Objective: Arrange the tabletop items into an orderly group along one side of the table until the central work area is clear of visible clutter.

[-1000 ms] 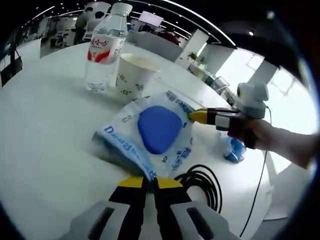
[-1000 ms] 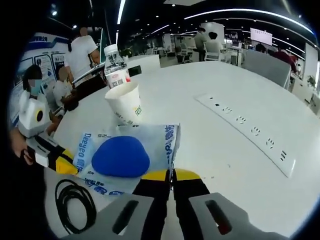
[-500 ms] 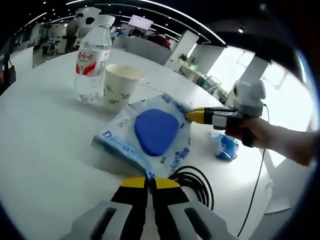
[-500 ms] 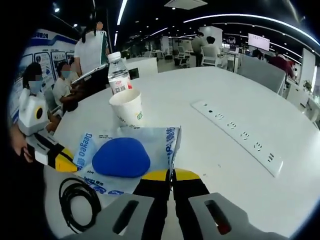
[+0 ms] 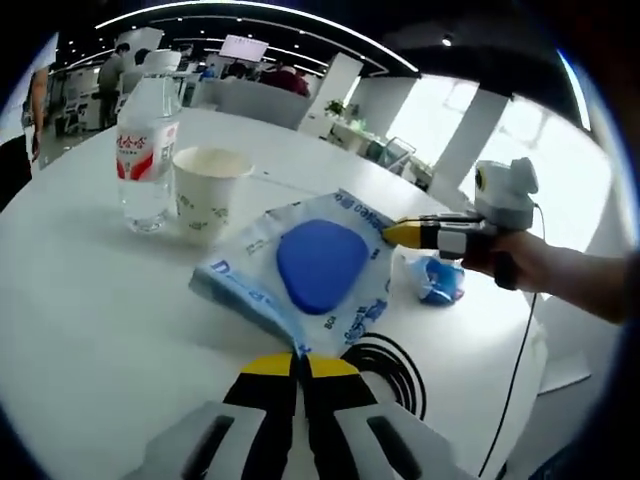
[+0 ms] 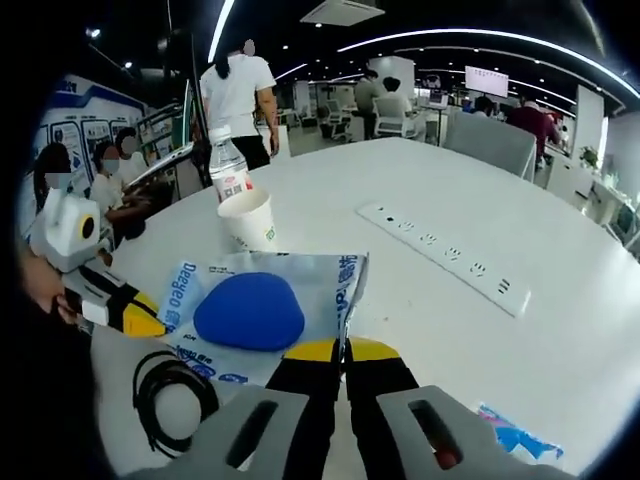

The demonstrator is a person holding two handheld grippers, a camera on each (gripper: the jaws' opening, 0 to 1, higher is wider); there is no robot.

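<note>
With my left gripper and right gripper each pinched shut on opposite edges of the wipes pack, it seems soft, light and saggy near the tabletop edge.

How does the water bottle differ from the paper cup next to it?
The water bottle is clear plastic, capped and taller, with a red and white label; the paper cup is opaque white, open at the top and shorter, with small green print. Both stand upright side by side on the white table.
</note>
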